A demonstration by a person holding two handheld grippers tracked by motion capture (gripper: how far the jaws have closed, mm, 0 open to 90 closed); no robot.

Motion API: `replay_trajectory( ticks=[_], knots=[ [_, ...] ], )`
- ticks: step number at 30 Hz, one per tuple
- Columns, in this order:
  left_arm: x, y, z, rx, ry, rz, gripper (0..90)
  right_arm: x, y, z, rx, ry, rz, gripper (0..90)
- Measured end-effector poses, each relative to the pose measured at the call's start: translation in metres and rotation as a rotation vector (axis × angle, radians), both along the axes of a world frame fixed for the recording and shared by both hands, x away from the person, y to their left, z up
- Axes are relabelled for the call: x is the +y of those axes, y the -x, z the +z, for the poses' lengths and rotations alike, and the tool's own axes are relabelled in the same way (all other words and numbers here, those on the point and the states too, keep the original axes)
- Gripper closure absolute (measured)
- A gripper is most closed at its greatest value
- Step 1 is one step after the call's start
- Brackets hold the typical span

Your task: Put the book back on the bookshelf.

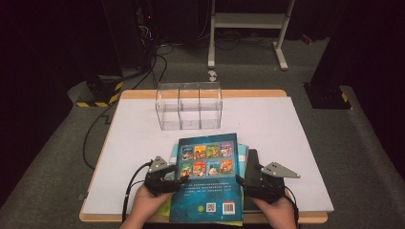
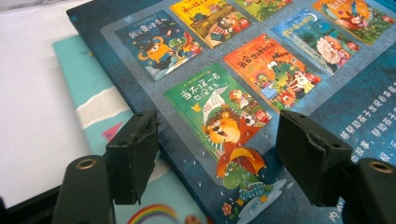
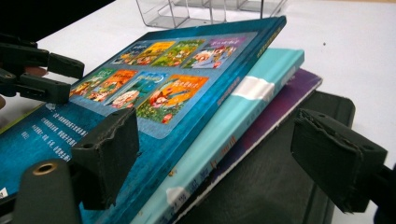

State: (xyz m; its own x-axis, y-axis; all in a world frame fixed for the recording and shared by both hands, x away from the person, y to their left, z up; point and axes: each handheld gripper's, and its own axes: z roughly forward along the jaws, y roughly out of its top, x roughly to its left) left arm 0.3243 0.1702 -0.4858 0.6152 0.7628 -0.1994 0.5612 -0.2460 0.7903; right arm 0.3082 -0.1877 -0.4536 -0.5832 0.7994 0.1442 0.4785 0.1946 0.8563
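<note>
The blue book (image 1: 207,179) is lying back cover up on top of a stack at the near middle of the bench (image 1: 133,143), its long axis running near to far, with the barcode end toward the person and the rows of small cover pictures toward the far side. Its near edge is sitting at the bench's near edge. Under it, a teal book (image 3: 261,88) and a purple book (image 3: 299,93) are peeking out at the right, resting on a black folder (image 3: 289,177).

The left gripper (image 1: 167,177) is sitting at the book's left edge, jaws standing open and straddling that edge, one jaw over the cover and one off it, neither pressing. The right gripper (image 1: 253,181) is sitting at the right edge, jaws standing open around the stack's side, not touching it.

A clear rack (image 1: 190,106) with three compartments is standing just beyond the book's far edge. Left and right of the stack the white bench is lying bare, giving room to slide sideways.
</note>
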Motion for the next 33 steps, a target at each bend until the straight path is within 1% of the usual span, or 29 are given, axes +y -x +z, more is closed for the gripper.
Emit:
replay_trajectory(
  ticks=[1, 3, 5, 7, 8, 10, 11, 12, 15, 17, 18, 19, 20, 22, 23, 24, 26, 28, 30, 31, 32, 33],
  knots=[
    [-0.003, 0.0, 0.001, -0.007, -0.003, -0.009, 30.6, -0.001, 0.001, 0.0, 0.005, -0.001, -0.003, 15.0],
    [-0.014, -0.001, 0.002, -0.022, 0.005, -0.037, 30.8, -0.004, 0.003, -0.001, 0.009, -0.005, -0.012, 15.3],
    [-0.025, -0.002, 0.004, -0.042, 0.011, -0.072, 30.8, -0.007, 0.006, -0.001, 0.013, -0.009, -0.023, 15.4],
    [-0.037, -0.002, 0.006, -0.063, 0.008, -0.115, 30.9, -0.012, 0.008, -0.001, 0.018, -0.018, -0.036, 16.7],
    [-0.041, -0.003, 0.007, -0.068, 0.01, -0.123, 30.9, -0.014, 0.009, -0.001, 0.022, -0.021, -0.042, 18.2],
    [-0.041, -0.003, 0.008, -0.062, 0.011, -0.117, 30.8, -0.016, 0.01, -0.001, 0.028, -0.021, -0.047, 19.7],
    [-0.04, -0.004, 0.008, -0.05, 0.018, -0.118, 30.3, -0.019, 0.011, -0.002, 0.037, -0.021, -0.046, 22.8],
    [-0.038, -0.004, 0.008, -0.037, 0.022, -0.12, 30.3, -0.019, 0.011, -0.003, 0.047, -0.018, -0.042, 23.1],
    [-0.032, -0.002, 0.007, -0.019, 0.027, -0.117, 30.4, -0.02, 0.009, -0.005, 0.077, -0.043, -0.033, 25.3],
    [-0.028, 0.0, 0.005, -0.006, 0.046, -0.123, 31.7, -0.017, 0.008, -0.005, 0.078, -0.04, -0.017, 28.7],
    [-0.028, 0.001, 0.004, -0.001, 0.061, -0.122, 34.0, -0.016, 0.008, -0.005, 0.083, -0.038, -0.017, 29.0],
    [-0.028, 0.002, 0.003, -0.002, 0.069, -0.123, 36.7, -0.015, 0.006, -0.004, 0.093, -0.04, -0.015, 30.0],
    [-0.028, 0.003, 0.003, -0.008, 0.065, -0.118, 37.5, -0.014, 0.004, -0.003, 0.102, -0.036, -0.012, 32.4],
    [-0.03, 0.004, 0.003, -0.02, 0.058, -0.099, 37.5, -0.013, 0.003, -0.002, 0.104, -0.034, -0.018, 33.3],
    [-0.03, 0.004, 0.003, -0.02, 0.058, -0.099, 37.5, -0.012, -0.001, -0.001, 0.109, -0.027, -0.015, 33.6],
    [-0.029, 0.003, 0.002, -0.021, 0.064, -0.092, 37.5, -0.012, -0.001, -0.001, 0.109, -0.027, -0.015, 33.6],
    [-0.03, -0.001, 0.002, -0.02, 0.062, -0.073, 38.0, -0.01, -0.006, 0.0, 0.112, -0.018, -0.018, 33.9],
    [-0.03, -0.008, 0.004, -0.024, 0.042, -0.067, 38.4, -0.009, -0.014, 0.001, 0.114, -0.012, -0.02, 34.3],
    [-0.03, -0.018, 0.005, -0.015, 0.034, -0.057, 38.4, -0.006, -0.027, 0.002, 0.12, -0.008, -0.027, 34.7],
    [-0.03, -0.023, 0.006, -0.005, 0.023, -0.049, 38.4, -0.005, -0.032, 0.002, 0.119, -0.004, -0.03, 34.6],
    [-0.03, -0.026, 0.007, -0.001, 0.016, -0.047, 38.1, -0.002, -0.04, 0.003, 0.12, 0.008, -0.031, 34.4],
    [-0.03, -0.028, 0.008, 0.004, 0.01, -0.047, 37.8, -0.001, -0.044, 0.004, 0.13, 0.013, -0.03, 34.2]
  ],
)
